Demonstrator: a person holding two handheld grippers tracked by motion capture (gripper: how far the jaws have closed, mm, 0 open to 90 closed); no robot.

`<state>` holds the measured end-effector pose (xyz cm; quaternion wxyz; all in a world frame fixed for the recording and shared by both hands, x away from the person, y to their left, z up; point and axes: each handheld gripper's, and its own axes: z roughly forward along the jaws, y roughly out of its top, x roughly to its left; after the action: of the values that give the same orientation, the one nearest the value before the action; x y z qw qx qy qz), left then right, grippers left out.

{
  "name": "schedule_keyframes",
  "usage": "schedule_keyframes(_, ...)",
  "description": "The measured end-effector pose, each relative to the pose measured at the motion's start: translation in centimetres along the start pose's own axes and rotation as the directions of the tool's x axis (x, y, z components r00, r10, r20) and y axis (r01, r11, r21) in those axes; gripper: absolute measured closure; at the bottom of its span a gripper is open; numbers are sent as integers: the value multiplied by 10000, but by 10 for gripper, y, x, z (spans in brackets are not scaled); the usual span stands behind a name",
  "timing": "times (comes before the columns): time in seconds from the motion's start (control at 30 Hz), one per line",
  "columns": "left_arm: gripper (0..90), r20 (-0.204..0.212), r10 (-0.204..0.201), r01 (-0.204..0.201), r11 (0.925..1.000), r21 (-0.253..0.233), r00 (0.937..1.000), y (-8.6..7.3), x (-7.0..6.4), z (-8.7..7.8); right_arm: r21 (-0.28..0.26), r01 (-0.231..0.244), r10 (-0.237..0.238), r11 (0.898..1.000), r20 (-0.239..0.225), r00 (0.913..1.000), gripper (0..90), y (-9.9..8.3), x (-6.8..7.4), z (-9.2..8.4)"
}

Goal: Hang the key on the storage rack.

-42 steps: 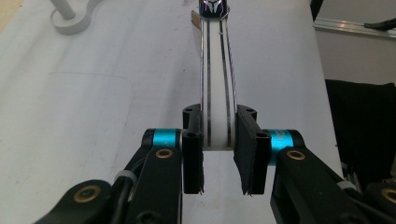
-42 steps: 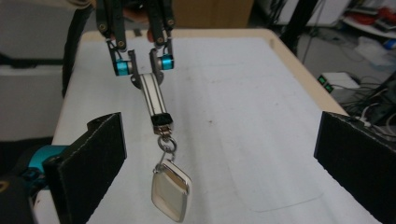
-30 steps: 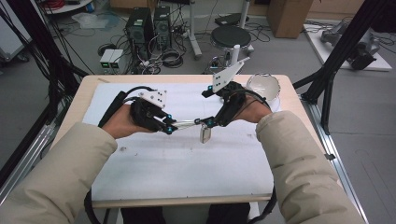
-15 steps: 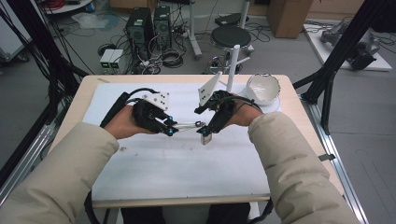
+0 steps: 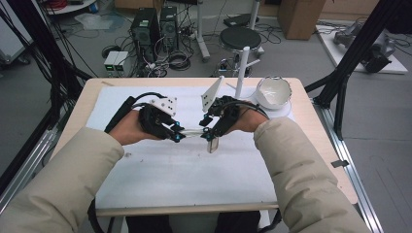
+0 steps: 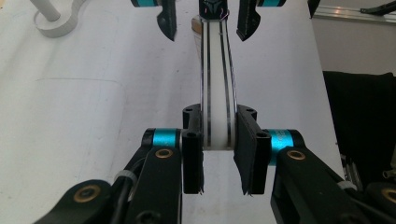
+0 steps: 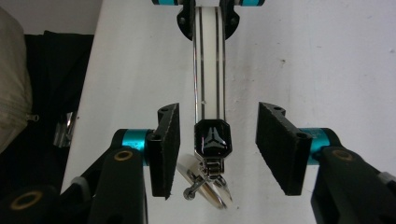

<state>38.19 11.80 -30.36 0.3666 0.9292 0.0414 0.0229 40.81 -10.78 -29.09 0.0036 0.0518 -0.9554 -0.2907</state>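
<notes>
A white strap with two dark stripes (image 6: 217, 79) runs level between both hands above the white mat (image 5: 170, 179). My left gripper (image 6: 219, 154) is shut on one end of it, seen at centre left in the high view (image 5: 179, 136). The strap's far end carries a black clasp (image 7: 213, 136) with a metal clip (image 7: 205, 182) and a clear tag (image 5: 212, 144) hanging below. My right gripper (image 7: 217, 144) straddles that clasp. Its jaws have just been closing, with a gap still on both sides of the clasp, so it is open.
A white bowl (image 5: 273, 91) sits at the mat's back right, beside a white upright post (image 5: 241, 68). The wooden table edge (image 5: 320, 121) runs along the right. Both sleeves cover the mat's near corners.
The right gripper has moved left and down to the strap's clasp end, and its jaws have narrowed around the clasp. The left gripper has kept still, holding the strap.
</notes>
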Motion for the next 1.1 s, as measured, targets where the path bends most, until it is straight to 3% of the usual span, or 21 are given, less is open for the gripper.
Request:
schedule_keyframes(0.2,737,30,-59,59,10000,65,10000,0,0,1,66,176,-175,9998,-212,9996,731,0,0,1)
schedule_keyframes(0.4,736,101,-2,1,10000,35,9999,-1,0,1,201,14,-5,9998,-447,9990,743,0,0,3)
schedule_keyframes(0.5,736,143,-185,187,9997,-124,9997,-1,0,0,112,130,-126,9999,-378,9992,745,0,0,2)
schedule_keyframes(0.6,735,213,-92,96,9998,-167,9997,-1,1,-2,-16,106,-106,9999,-336,9994,746,-1,1,-2)
schedule_keyframes(0.7,733,181,-188,195,9989,-429,9997,-2,2,-3,-160,58,-64,9999,-392,9992,746,-2,1,-3)
schedule_keyframes(0.77,725,140,-467,478,9952,-852,9988,-2,1,-5,-241,-40,31,9997,-368,9993,747,-3,1,-6)
schedule_keyframes(0.8,685,6,-467,465,9937,-1017,9989,-3,1,-7,-317,-81,68,9995,-399,9992,747,-4,0,-7)
schedule_keyframes(0.93,431,-642,-798,646,9750,-2126,9947,-14,5,-15,-464,-198,187,9987,-248,9995,746,-8,-2,-13)
schedule_keyframes(1.0,248,-927,-1130,864,9636,-2529,9893,-23,6,-21,-777,-587,583,9952,-78,9983,746,-14,-5,-21)
schedule_keyframes(1.03,248,-1349,-1228,818,9578,-2757,9832,-29,5,-24,-777,-587,583,9952,-78,9983,746,-14,-5,-21)
schedule_keyframes(1.1,70,-1270,-1660,1162,9368,-3299,9779,-42,4,-31,-1252,-947,965,9876,86,9953,746,-23,-7,-29)
